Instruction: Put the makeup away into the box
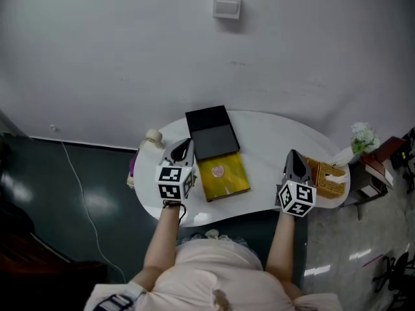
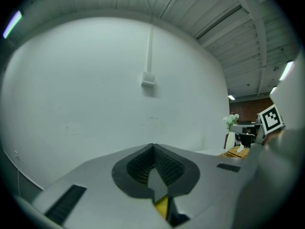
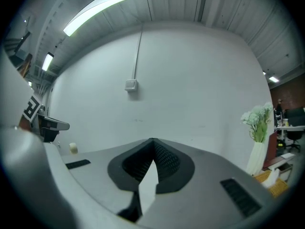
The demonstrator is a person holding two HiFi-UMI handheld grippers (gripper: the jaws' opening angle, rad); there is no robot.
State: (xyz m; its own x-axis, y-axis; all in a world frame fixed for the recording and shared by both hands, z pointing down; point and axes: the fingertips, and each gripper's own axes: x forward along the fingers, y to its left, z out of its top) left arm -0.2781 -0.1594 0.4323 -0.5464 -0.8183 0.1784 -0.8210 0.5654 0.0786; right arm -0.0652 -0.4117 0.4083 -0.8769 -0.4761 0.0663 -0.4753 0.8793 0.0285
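A black box (image 1: 209,129) lies in the middle of the white table (image 1: 266,141), toward the wall. A square gold makeup case (image 1: 224,177) with a pink mark lies flat just in front of it. My left gripper (image 1: 183,144) hovers at the gold case's left edge, jaws shut and empty. In the left gripper view the tips (image 2: 152,147) meet against the bare wall, with a sliver of gold below. My right gripper (image 1: 292,154) hangs over the table's right part, well clear of the case. It is shut with nothing between the jaws (image 3: 152,140).
A small white bottle (image 1: 154,138) and a pink item (image 1: 131,167) stand at the table's left edge. A wooden tissue holder (image 1: 327,177) sits at the right end, next to white flowers in a vase (image 1: 363,135). A wall switch (image 1: 227,6) is above.
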